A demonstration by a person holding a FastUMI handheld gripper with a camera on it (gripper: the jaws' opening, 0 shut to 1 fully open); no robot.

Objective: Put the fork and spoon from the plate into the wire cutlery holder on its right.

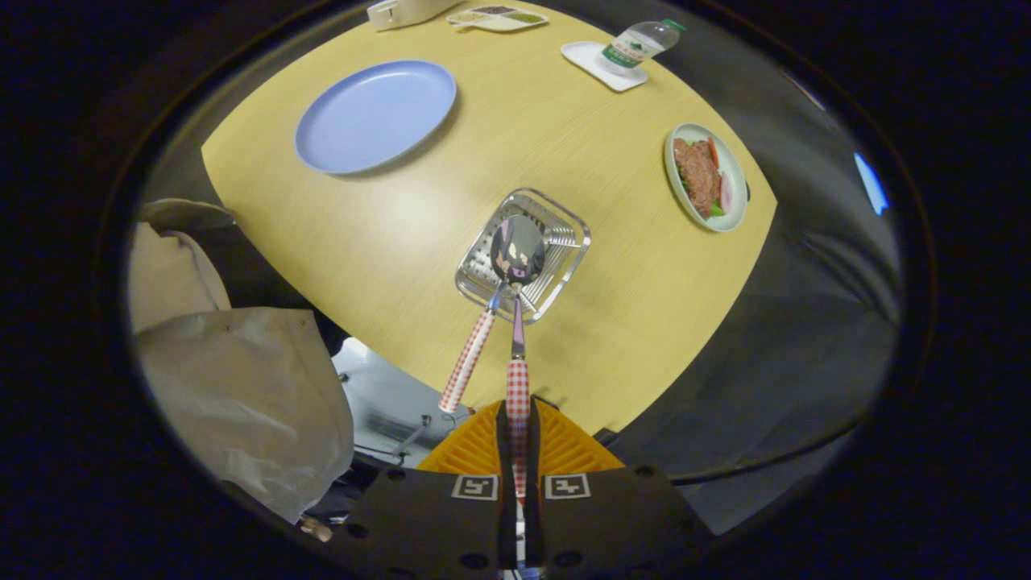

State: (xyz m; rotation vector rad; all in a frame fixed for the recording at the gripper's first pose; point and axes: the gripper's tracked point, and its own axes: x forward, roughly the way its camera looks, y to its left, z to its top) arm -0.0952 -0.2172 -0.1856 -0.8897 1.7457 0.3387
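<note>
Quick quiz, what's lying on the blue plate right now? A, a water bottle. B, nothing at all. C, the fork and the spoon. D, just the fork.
B: the blue plate is bare; the spoon is clamped in the claw above the wire cutlery holder, where the fork already leans.

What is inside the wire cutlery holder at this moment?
One utensil with a checked handle stands in the wire cutlery holder. Its head is hidden behind the spoon, which the gripper holds above the holder.
</note>
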